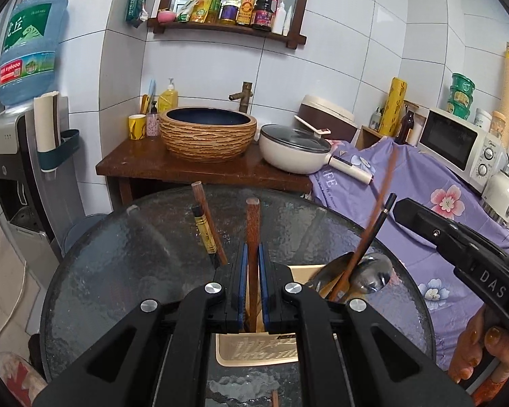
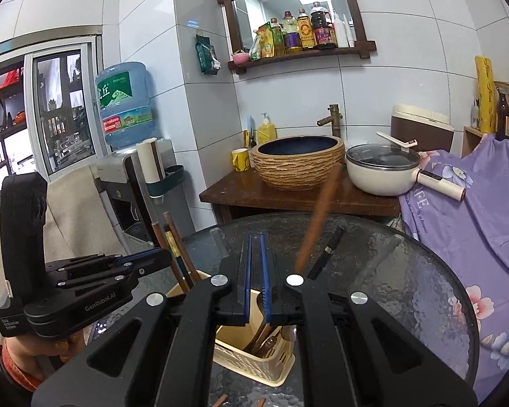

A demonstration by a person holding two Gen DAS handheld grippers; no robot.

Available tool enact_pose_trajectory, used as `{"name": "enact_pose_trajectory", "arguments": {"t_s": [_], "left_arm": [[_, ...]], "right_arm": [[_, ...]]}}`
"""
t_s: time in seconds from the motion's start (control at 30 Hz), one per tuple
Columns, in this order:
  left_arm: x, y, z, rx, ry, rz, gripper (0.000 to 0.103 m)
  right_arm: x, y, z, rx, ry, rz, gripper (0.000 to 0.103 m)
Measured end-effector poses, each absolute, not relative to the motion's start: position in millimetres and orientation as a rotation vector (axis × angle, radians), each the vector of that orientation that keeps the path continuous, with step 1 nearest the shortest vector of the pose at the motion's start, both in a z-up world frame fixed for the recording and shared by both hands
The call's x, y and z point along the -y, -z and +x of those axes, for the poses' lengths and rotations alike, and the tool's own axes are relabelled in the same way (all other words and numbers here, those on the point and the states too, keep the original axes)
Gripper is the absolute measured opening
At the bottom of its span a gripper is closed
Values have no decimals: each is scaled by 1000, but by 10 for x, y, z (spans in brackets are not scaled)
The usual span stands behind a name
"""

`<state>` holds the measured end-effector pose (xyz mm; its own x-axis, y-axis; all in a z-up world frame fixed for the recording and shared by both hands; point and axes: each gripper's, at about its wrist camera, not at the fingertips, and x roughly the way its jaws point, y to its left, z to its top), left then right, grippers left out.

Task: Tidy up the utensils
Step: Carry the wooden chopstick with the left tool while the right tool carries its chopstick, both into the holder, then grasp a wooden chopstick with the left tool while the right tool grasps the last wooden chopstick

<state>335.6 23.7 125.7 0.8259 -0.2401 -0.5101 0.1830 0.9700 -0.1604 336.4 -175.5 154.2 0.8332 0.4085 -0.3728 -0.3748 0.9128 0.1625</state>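
left tongs [image 1: 252, 264] clamped on brown chopstick [image 1: 252, 224], upright, tip down into beige holder [image 1: 308, 271]; right tongs [image 2: 256, 271] apart.

The right gripper [image 2: 255, 264] hangs over a cream utensil basket [image 2: 251, 361] on the round glass table [image 2: 407, 288], its blue-padded jaws slightly apart with nothing between them. The left gripper [image 2: 159, 258] pinches chopsticks [image 2: 178, 254] standing in the basket's left compartment.
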Motion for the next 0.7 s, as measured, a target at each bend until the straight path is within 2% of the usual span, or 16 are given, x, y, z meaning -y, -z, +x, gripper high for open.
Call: {"name": "enact_pose_trajectory", "arguments": {"t_s": [0.17,0.2,0.23,0.27,0.3,0.33,0.37,0.6,0.7], "left_arm": [[-263,-1223,3325,-546,236,-113,7],[-267,-1223,3308,-542,238,-114,10],[-277,-1223,3287,-538,238,-116,14],[-269,-1224,3252,-533,237,-119,23],[-277,-1226,3217,-527,237,-123,33],[-283,-1227,3192,-520,237,-126,38],[-295,-1221,3132,-508,236,-126,46],[-405,-993,2783,-517,183,-105,70],[-455,-819,2673,-559,176,-103,72]], "right_arm": [[1791,-1453,3325,-411,-414,90,7],[1792,-1442,3303,-404,-407,85,8],[1798,-1429,3271,-394,-398,74,12],[1803,-1412,3238,-386,-391,64,16],[1804,-1405,3214,-382,-388,61,31],[1822,-1387,3167,-372,-387,64,46],[1847,-1368,3112,-360,-384,72,48],[1954,-1127,2827,-414,-369,76,48],[1978,-934,2697,-456,-367,59,50]]}}
